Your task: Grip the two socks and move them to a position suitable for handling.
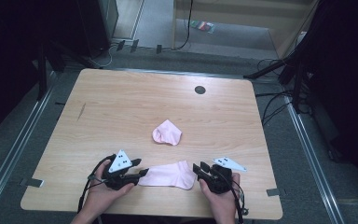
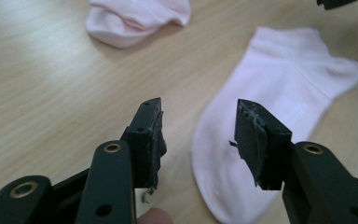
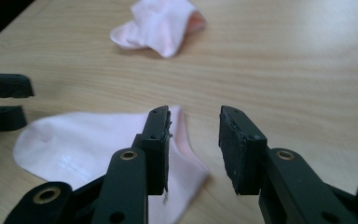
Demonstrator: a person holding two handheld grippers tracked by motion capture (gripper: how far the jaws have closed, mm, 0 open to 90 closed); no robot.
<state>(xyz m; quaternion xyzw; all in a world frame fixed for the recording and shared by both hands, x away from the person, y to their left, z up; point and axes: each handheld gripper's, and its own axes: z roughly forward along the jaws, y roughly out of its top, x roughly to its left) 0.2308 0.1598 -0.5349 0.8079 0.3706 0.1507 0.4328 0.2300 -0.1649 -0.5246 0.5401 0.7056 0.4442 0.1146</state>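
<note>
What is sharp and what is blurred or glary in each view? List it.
High view: dim surroundings, a pale glare patch on the light wooden table. Left gripper view: jaws sharp, the flat pale pink sock soft, the crumpled pale pink sock blurred. Right gripper view: glare at the table's far right, crumpled sock blurred.

You have two pale pink socks: the flat sock (image 1: 168,175) and the crumpled sock (image 1: 167,133), both plain. The table (image 1: 121,107) is light wood grain, and each tool (image 1: 139,169) (image 1: 198,168) is black.

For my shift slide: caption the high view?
Two hand-held grippers, left and right, open at either end of a flat pink sock; a crumpled sock lies beyond.
</note>
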